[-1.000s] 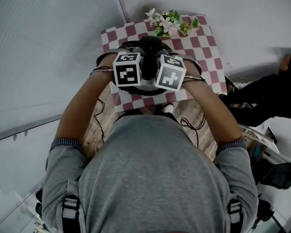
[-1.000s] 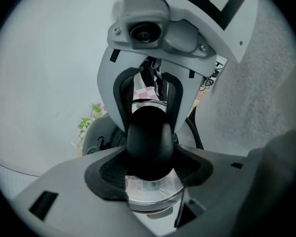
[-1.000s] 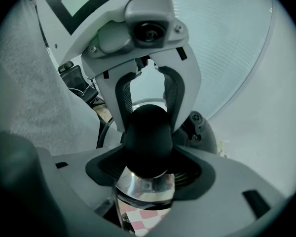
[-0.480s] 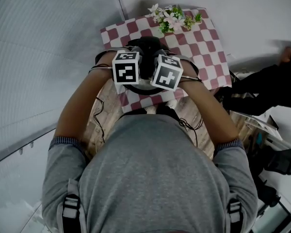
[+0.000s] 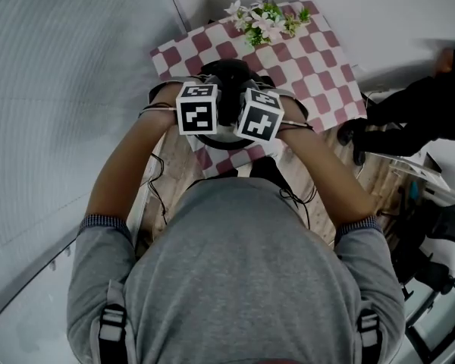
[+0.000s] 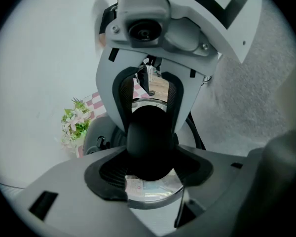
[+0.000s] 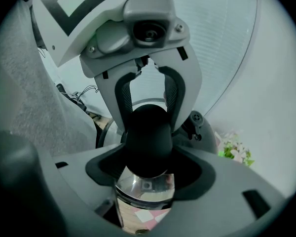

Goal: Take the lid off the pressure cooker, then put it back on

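Note:
The pressure cooker [image 5: 226,131] stands on a red-and-white checked tablecloth [image 5: 311,59], mostly hidden under both grippers. Its lid has a rounded black handle [image 6: 150,139] above shiny metal [image 6: 150,191]. My left gripper [image 6: 150,154] and right gripper [image 7: 147,154] face each other across the handle [image 7: 147,137], and each has its pads pressed on it. In the head view only their marker cubes show, the left one [image 5: 198,108] and the right one [image 5: 259,116]. Whether the lid sits on the pot or hangs just above it is hidden.
A bunch of white and pink flowers [image 5: 265,20] lies at the table's far edge. A person in dark clothes [image 5: 417,108] is at the right of the table. Cables [image 5: 299,196] trail over the wooden floor near me. Pale walls run behind and to the left.
Both grippers have moved together with the lid handle between them, a little toward the table and down. Their jaws have kept the same width.

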A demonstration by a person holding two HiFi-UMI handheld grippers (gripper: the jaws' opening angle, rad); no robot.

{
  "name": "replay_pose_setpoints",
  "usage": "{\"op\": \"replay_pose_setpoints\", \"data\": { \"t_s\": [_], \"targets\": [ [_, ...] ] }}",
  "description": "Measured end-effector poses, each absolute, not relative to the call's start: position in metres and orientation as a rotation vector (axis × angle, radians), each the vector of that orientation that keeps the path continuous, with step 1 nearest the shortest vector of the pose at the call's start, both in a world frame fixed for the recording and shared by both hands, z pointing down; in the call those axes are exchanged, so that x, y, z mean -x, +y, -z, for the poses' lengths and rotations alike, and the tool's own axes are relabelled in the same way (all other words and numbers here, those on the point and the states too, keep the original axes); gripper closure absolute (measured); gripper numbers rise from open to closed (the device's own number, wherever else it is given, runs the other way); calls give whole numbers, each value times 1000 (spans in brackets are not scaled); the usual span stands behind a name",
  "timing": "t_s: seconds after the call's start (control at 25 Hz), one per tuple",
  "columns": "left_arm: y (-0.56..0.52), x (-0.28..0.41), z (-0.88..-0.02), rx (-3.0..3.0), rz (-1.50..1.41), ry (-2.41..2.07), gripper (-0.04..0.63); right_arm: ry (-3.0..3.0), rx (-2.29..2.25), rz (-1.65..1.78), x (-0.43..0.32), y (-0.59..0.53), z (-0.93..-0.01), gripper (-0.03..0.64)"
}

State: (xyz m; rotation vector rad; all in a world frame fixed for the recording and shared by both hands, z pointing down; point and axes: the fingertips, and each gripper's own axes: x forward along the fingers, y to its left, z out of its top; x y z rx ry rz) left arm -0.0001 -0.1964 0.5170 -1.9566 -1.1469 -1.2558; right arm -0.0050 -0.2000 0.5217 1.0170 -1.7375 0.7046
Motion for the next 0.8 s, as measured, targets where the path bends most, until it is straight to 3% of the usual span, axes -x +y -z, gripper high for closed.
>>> {"op": "replay_pose_setpoints", "data": {
  "t_s": [0.8],
  "targets": [
    [-198, -7, -530, 1924, 1200, -1279, 295, -1646, -1069, -823, -3, -203, -536, 325]
  ]
}}
